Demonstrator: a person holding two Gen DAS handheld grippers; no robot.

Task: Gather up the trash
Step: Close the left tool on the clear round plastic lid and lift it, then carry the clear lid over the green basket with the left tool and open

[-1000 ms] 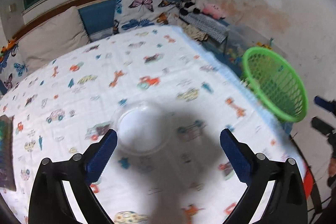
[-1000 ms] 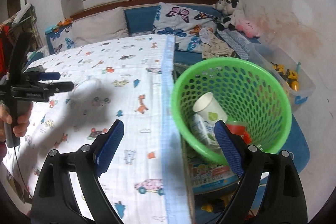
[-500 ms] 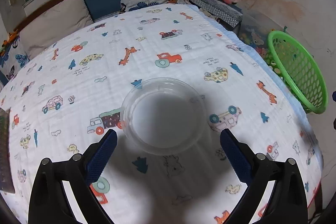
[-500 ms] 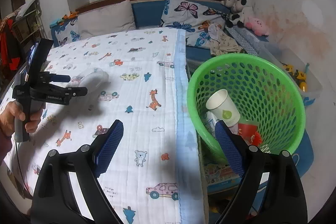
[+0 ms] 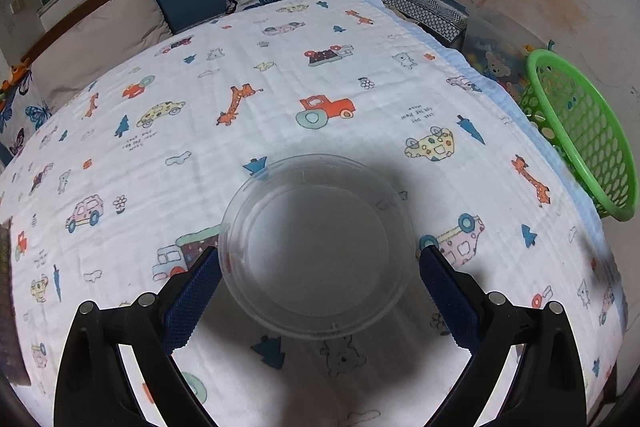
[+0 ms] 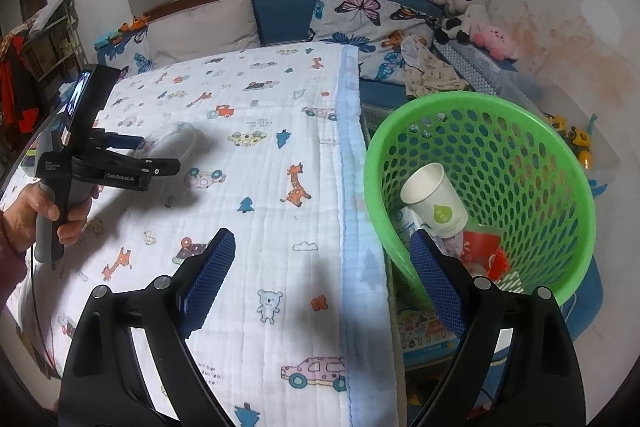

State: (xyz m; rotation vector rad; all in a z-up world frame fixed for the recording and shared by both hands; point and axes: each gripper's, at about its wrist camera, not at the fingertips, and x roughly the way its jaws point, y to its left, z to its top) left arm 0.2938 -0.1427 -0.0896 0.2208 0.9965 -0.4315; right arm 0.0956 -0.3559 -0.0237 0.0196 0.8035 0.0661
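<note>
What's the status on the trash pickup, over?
Left gripper open, straddling clear round plastic lid on the printed blanket. Right gripper open, empty, beside green mesh basket. Nothing in the way.

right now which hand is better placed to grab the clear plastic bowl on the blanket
Left. The left tongs hang open right over the clear plastic bowl, one pad either side. The right tongs are open nearer the green basket, well away from the bowl.
</note>
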